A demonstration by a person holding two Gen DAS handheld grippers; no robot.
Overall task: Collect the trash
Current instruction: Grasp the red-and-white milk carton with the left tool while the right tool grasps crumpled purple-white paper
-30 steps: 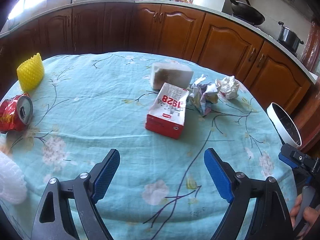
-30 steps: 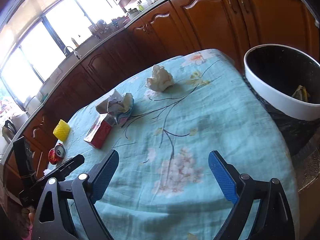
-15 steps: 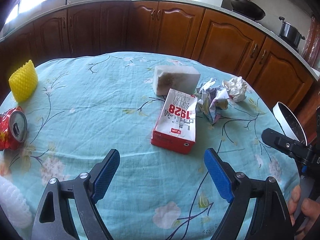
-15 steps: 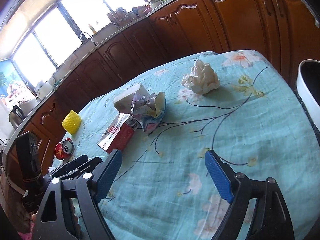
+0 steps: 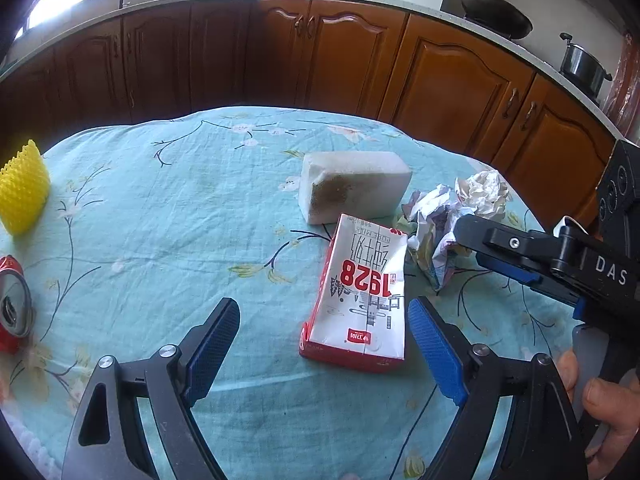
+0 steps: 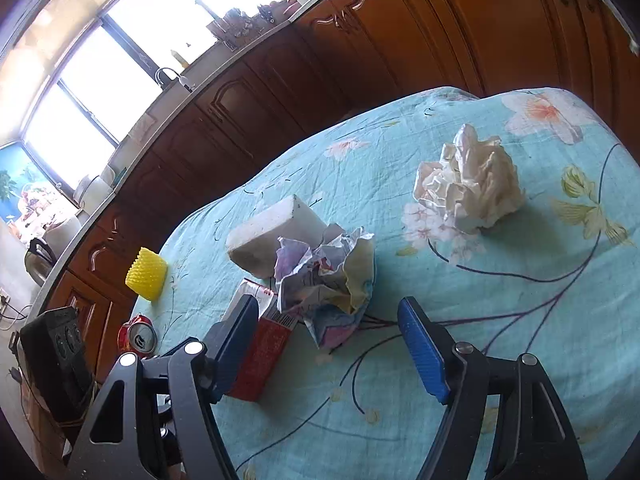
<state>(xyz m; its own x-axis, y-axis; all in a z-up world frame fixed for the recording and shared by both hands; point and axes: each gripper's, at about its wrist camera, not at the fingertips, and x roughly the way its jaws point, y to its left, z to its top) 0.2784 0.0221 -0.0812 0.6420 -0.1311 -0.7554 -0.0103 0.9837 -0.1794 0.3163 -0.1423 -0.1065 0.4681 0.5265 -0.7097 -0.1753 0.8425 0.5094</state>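
A red and white milk carton (image 5: 360, 300) marked 1928 lies flat on the blue flowered tablecloth (image 5: 168, 208). My left gripper (image 5: 324, 344) is open, its near end just between the pads. My right gripper (image 6: 328, 336) is open, close in front of a crumpled coloured paper (image 6: 328, 272), which also shows in the left wrist view (image 5: 432, 236). The carton (image 6: 260, 344) lies by its left pad. A white crumpled paper (image 6: 468, 188) lies farther right. A white foam block (image 5: 352, 188) sits behind the carton.
A crushed red can (image 5: 12, 308) and a yellow foam net (image 5: 22, 188) lie at the table's left edge. Brown kitchen cabinets (image 5: 320, 52) stand close behind the table. The right gripper's body (image 5: 560, 260) reaches in from the right in the left wrist view.
Both grippers have moved forward over the table. The left one closed in on the carton, the right one on the coloured paper. The white bin has left both views.
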